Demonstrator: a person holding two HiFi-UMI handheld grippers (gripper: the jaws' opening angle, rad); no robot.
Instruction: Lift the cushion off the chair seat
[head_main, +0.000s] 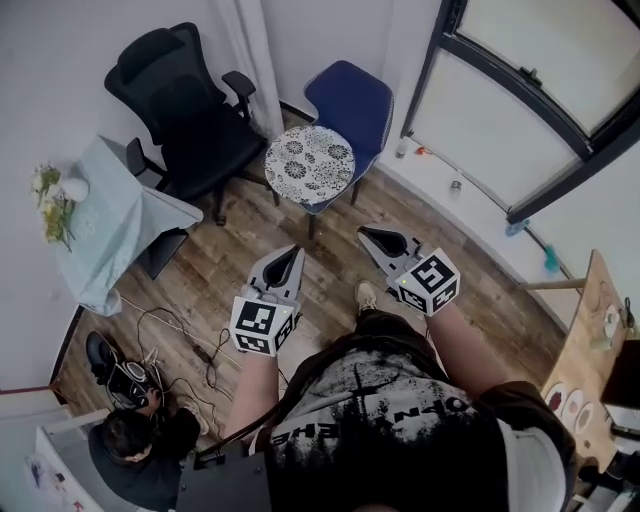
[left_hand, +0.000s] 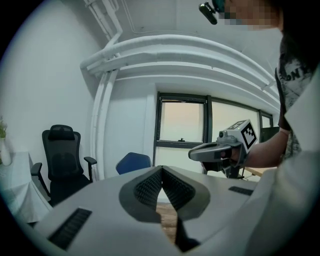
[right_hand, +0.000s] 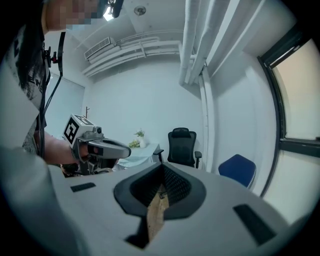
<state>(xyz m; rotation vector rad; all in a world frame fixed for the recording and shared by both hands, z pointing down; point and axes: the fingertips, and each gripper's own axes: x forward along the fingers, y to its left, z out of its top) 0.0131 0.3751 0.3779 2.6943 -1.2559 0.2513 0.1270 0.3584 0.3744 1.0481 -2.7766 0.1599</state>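
Observation:
A round cushion (head_main: 310, 165) with a black-and-white flower print lies on the seat of a blue chair (head_main: 352, 100) by the far wall. Both grippers hover over the wooden floor, short of the chair and apart from it. My left gripper (head_main: 293, 250) points at the cushion with its jaws shut and nothing in them. My right gripper (head_main: 368, 234) is alongside it, with its jaws together and nothing held. In the left gripper view the blue chair's back (left_hand: 134, 162) rises above the shut left gripper (left_hand: 161, 169); the cushion is hidden there. The right gripper view shows the chair (right_hand: 239, 170) to the right of the right gripper (right_hand: 163, 166).
A black office chair (head_main: 185, 110) stands left of the blue chair. Beside it is a table under a pale cloth (head_main: 110, 215) with flowers (head_main: 50, 205). Cables (head_main: 170, 340) trail over the floor near a crouching person (head_main: 140, 450). A wooden table (head_main: 590, 340) is at the right.

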